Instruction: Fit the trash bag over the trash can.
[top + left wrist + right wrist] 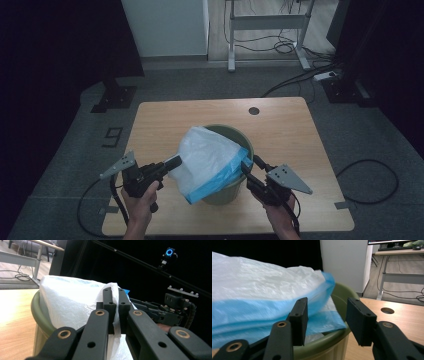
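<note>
White bag lies half over your green bin: your left claw pinches its edge, your right claw gapes at the rim, and lining remains.

You are working in a lab-style recording room: black curtains darken the upper left and right of the frame, a camera with a glowing blue ring sits on a black rail, cables trail over grey carpet, and an adjustable desk frame stands at the top centre.
</note>
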Motion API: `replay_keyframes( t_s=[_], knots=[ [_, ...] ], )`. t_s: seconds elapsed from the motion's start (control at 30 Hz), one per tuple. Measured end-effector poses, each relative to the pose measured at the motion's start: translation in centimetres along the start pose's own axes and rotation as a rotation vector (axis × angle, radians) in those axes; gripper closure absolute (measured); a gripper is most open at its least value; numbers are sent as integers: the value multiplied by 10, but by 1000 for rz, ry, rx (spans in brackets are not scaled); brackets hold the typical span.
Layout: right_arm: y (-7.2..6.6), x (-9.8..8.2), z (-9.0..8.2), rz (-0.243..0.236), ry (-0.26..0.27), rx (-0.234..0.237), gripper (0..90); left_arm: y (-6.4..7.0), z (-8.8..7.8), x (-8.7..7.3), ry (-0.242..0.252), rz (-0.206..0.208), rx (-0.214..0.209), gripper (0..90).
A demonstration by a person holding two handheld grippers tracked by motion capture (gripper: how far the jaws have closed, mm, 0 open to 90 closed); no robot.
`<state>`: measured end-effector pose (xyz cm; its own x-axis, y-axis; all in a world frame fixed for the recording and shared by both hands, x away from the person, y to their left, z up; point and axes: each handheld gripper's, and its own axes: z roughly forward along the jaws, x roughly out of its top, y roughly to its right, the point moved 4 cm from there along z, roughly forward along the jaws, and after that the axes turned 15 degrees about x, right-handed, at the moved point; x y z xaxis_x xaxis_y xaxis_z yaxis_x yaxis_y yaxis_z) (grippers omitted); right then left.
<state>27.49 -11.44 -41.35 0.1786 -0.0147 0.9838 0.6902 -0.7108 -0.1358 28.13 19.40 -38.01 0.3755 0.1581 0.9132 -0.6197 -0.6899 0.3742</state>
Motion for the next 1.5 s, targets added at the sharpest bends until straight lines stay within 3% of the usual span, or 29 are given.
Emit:
replay_keyframes(
  t_s=[0.13,0.4,0.7,0.83,1.03,1.17,1.2,1.33,1.5],
  knots=[
    [2,0,0,-7,-11,2,550,-3,-1,-1,3,-20,-11,887],
    [0,3,5,-7,-18,18,547,-2,-1,-1,5,-11,-23,887],
    [2,5,20,29,-74,57,560,-6,-1,-2,16,-31,-49,887],
    [5,7,25,44,-76,69,566,-8,-2,-2,19,-43,-60,887],
    [10,9,29,95,-66,114,675,-10,-1,-2,16,-52,-78,887],
    [10,10,30,97,-55,121,739,-10,-1,-3,11,-53,-83,887],
    [11,12,30,91,-46,121,814,-10,0,-3,10,-53,-85,887],
    [10,14,30,80,-35,121,889,-10,1,-3,8,-53,-85,887],
    [10,18,25,20,-34,99,892,-10,1,-2,15,-51,-76,887]
  ],
)
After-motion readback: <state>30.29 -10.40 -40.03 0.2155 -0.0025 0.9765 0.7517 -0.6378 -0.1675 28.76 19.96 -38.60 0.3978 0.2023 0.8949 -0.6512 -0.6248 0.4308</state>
